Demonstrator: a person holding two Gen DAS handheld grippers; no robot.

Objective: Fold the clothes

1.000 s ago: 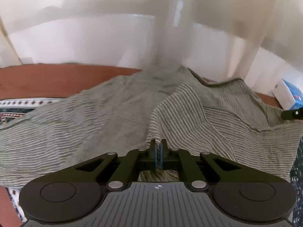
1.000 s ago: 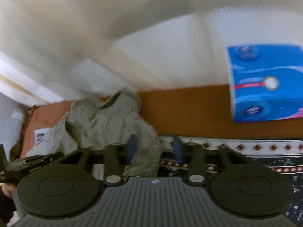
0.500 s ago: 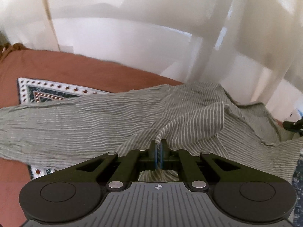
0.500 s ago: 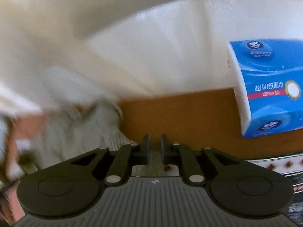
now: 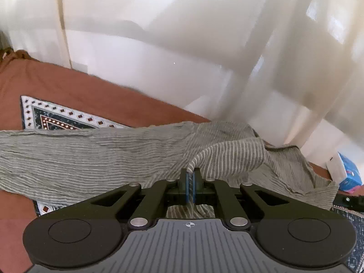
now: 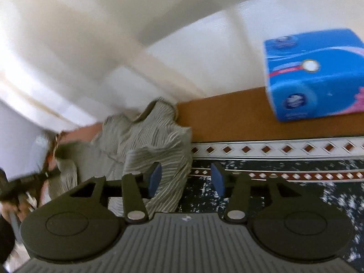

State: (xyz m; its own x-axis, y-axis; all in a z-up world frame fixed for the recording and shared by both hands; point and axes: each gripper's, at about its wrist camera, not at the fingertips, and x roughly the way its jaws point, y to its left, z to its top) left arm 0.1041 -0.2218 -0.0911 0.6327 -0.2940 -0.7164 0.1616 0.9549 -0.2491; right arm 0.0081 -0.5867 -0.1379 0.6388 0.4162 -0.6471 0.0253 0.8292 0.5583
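A grey-green striped garment (image 5: 95, 157) lies stretched across the brown tablecloth (image 5: 56, 86). My left gripper (image 5: 190, 177) is shut on a raised fold of it, and the fabric fans out left and right from the pinch. In the right wrist view the same garment (image 6: 145, 141) sits bunched at the left. My right gripper (image 6: 185, 178) hovers over its right edge with its jaws opening. Fabric lies under the left blue pad (image 6: 154, 177), but neither pad presses on it.
A blue tissue box (image 6: 314, 75) stands on the cloth at the back right and shows again as the tissue box (image 5: 348, 173) at the left view's right edge. A patterned runner (image 6: 284, 159) crosses the table. White curtains hang behind. A hand (image 6: 13, 207) shows at the lower left.
The right jaws, close together half a second ago, now stand wide apart beside the garment's edge. The left gripper kept its pinch while the garment drew out long toward the left.
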